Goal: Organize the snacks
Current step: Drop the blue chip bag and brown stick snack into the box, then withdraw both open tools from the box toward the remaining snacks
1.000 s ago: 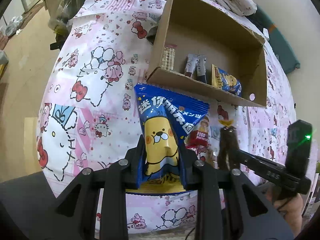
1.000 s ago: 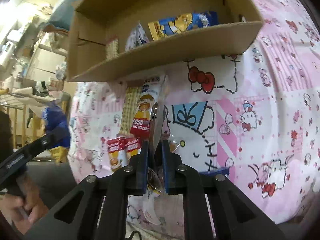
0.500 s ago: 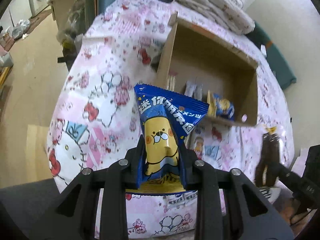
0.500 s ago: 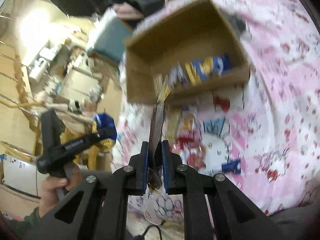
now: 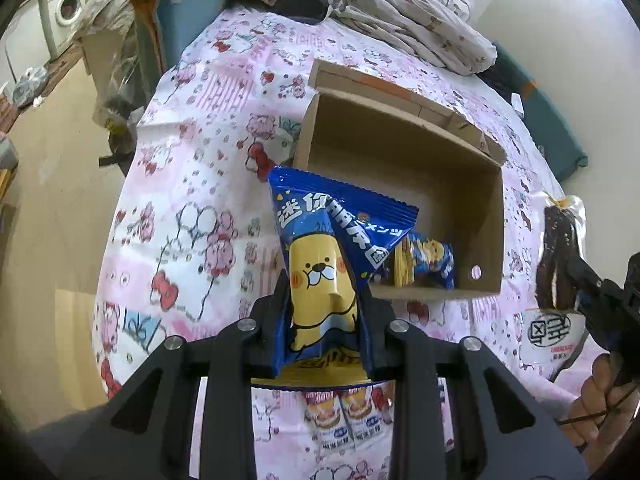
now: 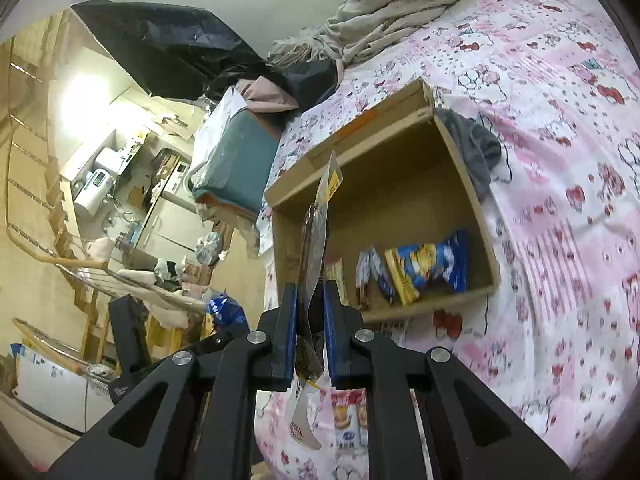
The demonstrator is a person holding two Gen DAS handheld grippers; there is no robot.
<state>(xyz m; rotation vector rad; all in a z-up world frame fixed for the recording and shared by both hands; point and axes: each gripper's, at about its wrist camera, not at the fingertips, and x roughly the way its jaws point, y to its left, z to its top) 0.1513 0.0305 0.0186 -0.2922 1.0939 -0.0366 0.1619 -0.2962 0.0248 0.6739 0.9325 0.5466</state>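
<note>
Glossy blue snack bag [image 5: 326,264] clamped in left tongs [image 5: 324,320]; right tongs [image 6: 310,332] pinch thin clear packet [image 6: 316,248].

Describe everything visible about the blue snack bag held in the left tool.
The blue snack bag is a glossy foil pouch with white characters across the top and a yellow cartoon dog below. It stands upright, creased where the left tool pinches its lower half, held in the air in front of the cardboard box.

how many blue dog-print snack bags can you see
2: one blue dog-print snack bag gripped in the left gripper, another lying inside the brown cardboard box. Others may be hidden.
</note>
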